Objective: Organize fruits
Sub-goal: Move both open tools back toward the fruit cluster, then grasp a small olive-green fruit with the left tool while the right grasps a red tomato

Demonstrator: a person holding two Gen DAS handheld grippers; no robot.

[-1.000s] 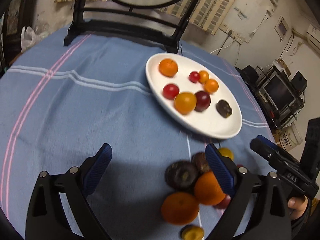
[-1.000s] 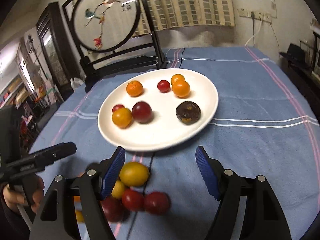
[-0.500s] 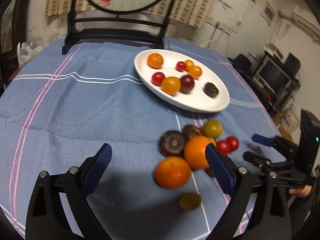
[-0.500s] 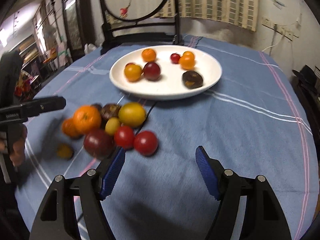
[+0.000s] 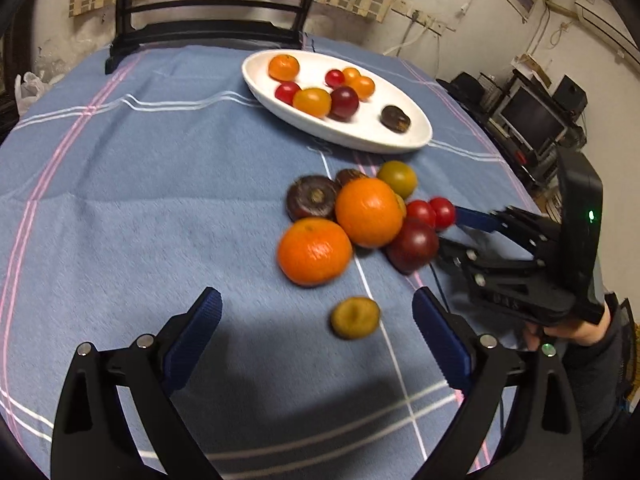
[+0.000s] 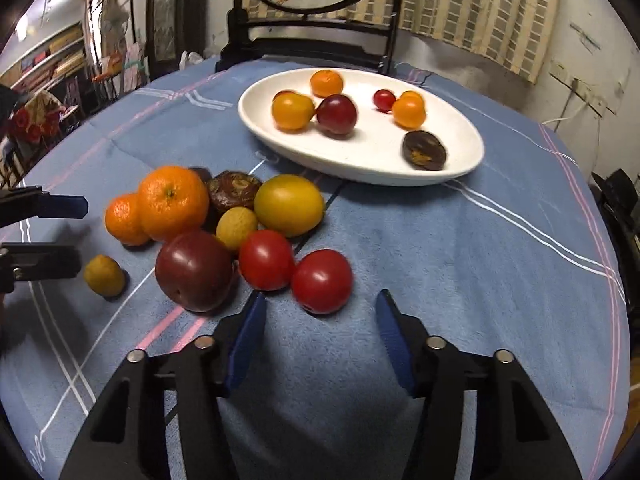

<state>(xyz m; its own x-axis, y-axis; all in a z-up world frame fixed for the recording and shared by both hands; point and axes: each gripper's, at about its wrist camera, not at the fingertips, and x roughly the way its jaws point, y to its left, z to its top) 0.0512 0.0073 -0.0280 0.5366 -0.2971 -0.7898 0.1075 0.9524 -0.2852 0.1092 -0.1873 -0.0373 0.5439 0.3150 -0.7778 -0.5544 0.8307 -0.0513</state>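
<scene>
The left gripper (image 5: pixel 316 312) has matte black angular arms with triangular cut-outs, silver round screw heads along the top, and ribbed blue pads (image 5: pixel 196 332) on its fingers. The right gripper (image 6: pixel 320 328) is built alike, with blue pads (image 6: pixel 246 340). At the right edge of the left wrist view, its black body carries green lights, faint embossed lettering, a thin dark cable, and bare skin of the holding hand (image 5: pixel 568 332) above a dark sleeve.

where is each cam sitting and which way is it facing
Left wrist: rides the left gripper, facing across the blue cloth to the white plate; its own open fingers show, plus the right gripper and holding hand.
Right wrist: rides the right gripper, facing the plate; own open fingers show, left gripper at left edge.
Shared: plate, loose fruit pile.
</scene>
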